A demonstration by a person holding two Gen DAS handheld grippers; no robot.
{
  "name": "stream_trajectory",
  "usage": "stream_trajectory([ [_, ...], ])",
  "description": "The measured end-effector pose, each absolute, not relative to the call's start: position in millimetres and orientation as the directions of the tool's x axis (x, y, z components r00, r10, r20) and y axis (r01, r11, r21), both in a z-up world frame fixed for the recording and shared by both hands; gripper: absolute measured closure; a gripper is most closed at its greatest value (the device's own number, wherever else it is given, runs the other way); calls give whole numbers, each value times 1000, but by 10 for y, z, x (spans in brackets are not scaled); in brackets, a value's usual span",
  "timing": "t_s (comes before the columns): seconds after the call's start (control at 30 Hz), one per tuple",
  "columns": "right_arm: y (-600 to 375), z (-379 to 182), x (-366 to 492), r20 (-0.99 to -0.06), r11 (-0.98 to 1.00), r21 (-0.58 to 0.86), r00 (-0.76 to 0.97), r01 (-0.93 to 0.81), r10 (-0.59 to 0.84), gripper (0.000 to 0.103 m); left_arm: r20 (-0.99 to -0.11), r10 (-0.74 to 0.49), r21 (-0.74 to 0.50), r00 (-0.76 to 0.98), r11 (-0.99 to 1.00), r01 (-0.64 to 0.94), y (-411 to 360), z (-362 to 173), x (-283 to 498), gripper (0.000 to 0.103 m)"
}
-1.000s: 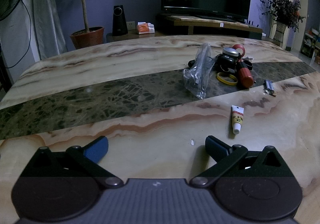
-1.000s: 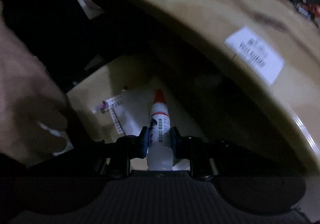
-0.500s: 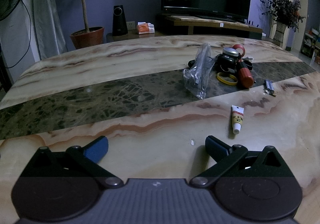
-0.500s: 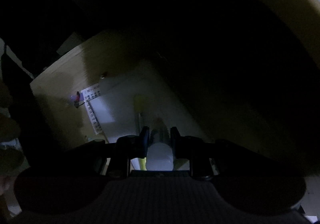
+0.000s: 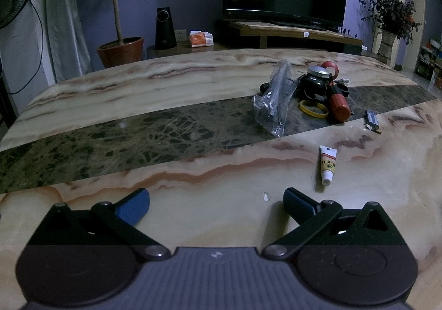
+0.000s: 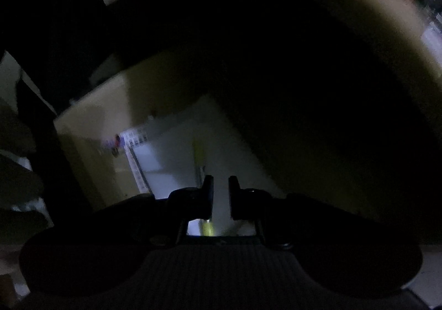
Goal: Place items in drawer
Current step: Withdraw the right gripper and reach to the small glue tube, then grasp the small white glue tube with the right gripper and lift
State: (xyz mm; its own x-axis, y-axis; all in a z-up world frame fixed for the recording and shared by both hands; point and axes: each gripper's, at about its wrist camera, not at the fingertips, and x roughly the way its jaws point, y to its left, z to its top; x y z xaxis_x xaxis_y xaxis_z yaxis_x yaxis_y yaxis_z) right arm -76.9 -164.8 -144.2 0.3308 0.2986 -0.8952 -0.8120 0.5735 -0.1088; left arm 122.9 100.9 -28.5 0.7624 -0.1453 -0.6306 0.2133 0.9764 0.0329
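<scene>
In the right wrist view my right gripper (image 6: pixel 221 185) reaches into the dark open drawer (image 6: pixel 91 116). Its fingers stand a narrow gap apart, and only the pale drawer floor shows between them. The white glue bottle it carried is out of sight. A blurred yellow-green stick (image 6: pixel 199 152) lies on a white sheet (image 6: pixel 165 155) inside the drawer. In the left wrist view my left gripper (image 5: pixel 215 195) rests wide open over the marble table (image 5: pixel 138 105), holding nothing. A small white tube (image 5: pixel 328 165) lies just beyond its right finger.
Farther back on the table lie a clear plastic bag (image 5: pixel 276 97), a black round case (image 5: pixel 315 83), a red cylinder (image 5: pixel 338 105), a yellow band (image 5: pixel 313 109), red tape (image 5: pixel 330 67) and a small blue-white object (image 5: pixel 371 119). The table edge (image 6: pixel 386 20) curves above the drawer.
The white red-capped bottle that sat between the right fingers is gone from them, and their gap is narrower. The right gripper went deeper into the drawer. The left gripper has not moved.
</scene>
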Motion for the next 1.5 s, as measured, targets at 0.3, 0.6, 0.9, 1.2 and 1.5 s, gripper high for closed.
stream_trajectory([
  [0.3,-1756,-672,-748,-778,481,121,217,-868,589,89,-631,-145,33,762,976,213,1009,-283,1230,0],
  [0.6,-2071,265,-380,-453,584,142,472,-799,756,65,-631,-145,33,762,976,213,1009,-283,1230,0],
  [0.9,-1746,164,252,-464,664,-24,596,-748,655,59,-631,-145,33,762,976,213,1009,-283,1230,0],
  [1.2,-1384,-108,803,-521,628,-152,602,-763,605,56,-631,-145,33,762,976,213,1009,-283,1229,0],
  [1.5,-1081,-287,1218,-553,582,-225,595,-781,584,47,-631,-145,33,762,976,213,1009,-283,1230,0],
])
